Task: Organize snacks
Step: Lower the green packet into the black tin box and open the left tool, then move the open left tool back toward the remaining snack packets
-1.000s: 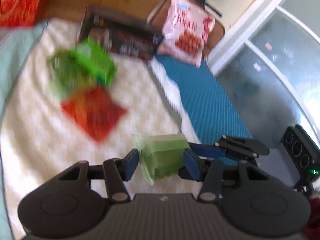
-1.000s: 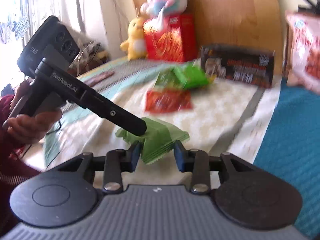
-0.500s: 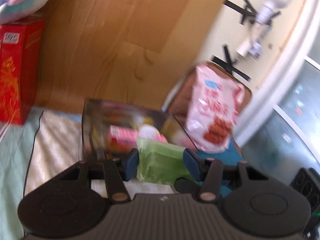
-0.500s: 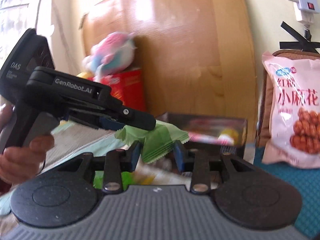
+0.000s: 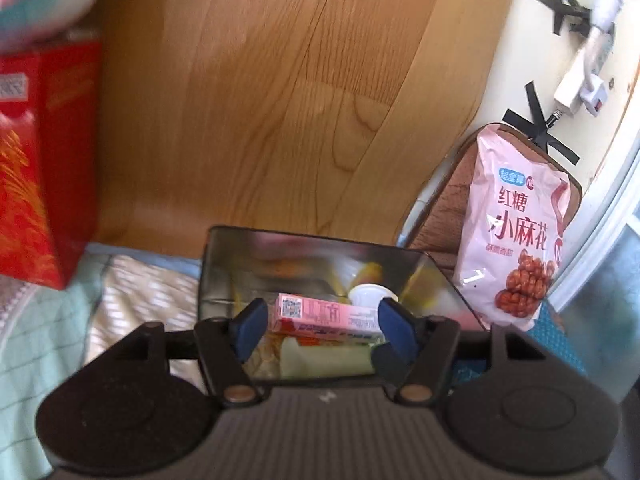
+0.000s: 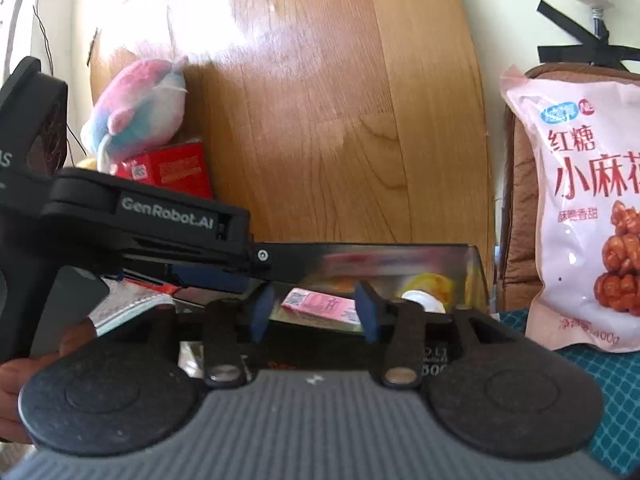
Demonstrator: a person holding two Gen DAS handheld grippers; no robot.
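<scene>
open tin [image 5: 208, 268] top, pink box [image 5: 320, 314] inside, headboard [image 5: 280, 100] just behind

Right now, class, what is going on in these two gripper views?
A person is sorting snacks into a dark box on the bed. The left gripper and right gripper hover at its opening; their jaws have just been opening and grip nothing. A green packet lies inside by a pink carton. A big pink snack bag leans alongside.

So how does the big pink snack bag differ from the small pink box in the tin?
The pink snack bag is a large soft pouch standing upright, leaning against a brown cushion outside the tin. The pink box is a small, rigid, slim carton lying flat inside the tin among other snacks. The bag shows large red characters and fried twists; the box shows a QR code. Both are pink packaged snacks.
</scene>
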